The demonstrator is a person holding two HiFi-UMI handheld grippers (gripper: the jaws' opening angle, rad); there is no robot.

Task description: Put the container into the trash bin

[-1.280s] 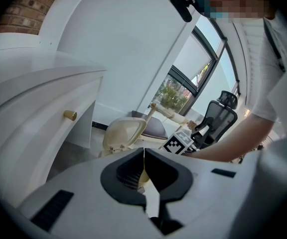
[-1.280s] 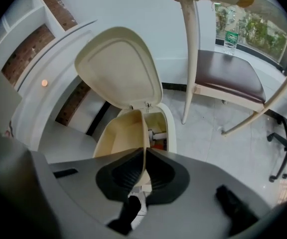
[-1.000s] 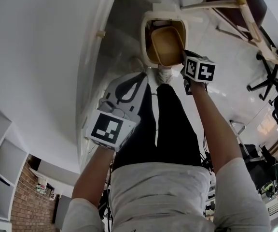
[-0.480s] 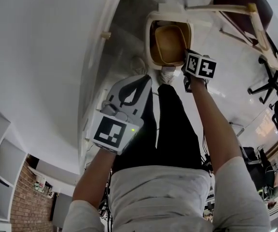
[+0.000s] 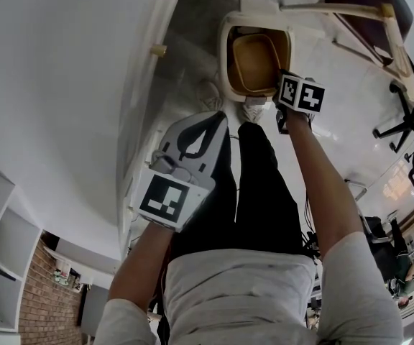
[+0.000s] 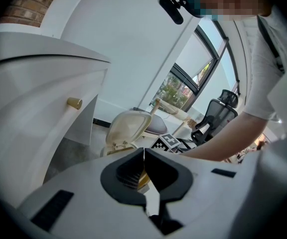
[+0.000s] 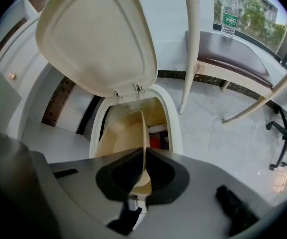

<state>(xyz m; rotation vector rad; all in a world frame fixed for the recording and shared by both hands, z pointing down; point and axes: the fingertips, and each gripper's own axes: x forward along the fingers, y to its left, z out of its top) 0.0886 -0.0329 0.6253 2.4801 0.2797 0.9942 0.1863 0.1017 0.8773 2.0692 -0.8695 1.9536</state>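
In the head view we hold the right tool (image 5: 279, 85) out in front, just above the open trash bin (image 5: 226, 45), which stands on the floor. Its jaws are clamped on the thin rim of the tan container (image 5: 254, 62). The right gripper view shows this well: the rim is pinched between the two dark pads of the right tool (image 7: 144, 159). The container (image 7: 121, 133) hangs in the mouth of the trash bin (image 7: 176, 128), partly below the bin's edge. The lid (image 7: 98, 34) stands up, open, behind it. Sth red lies deeper in the bin, but we cannot tell what it is.

The left tool (image 5: 205, 126) hangs lower, near our legs, well apart from the bin. In the left gripper view the jaws of the left tool (image 6: 143, 168) are together, w/ nothing between them.

Beside the bin stands a wooden chair (image 7: 233, 63) w/ a dark seat, and a water bottle (image 7: 228, 11) stands on that seat. On the other side is a white cabinet (image 6: 39, 113) w/ a small brass knob (image 6: 74, 102).
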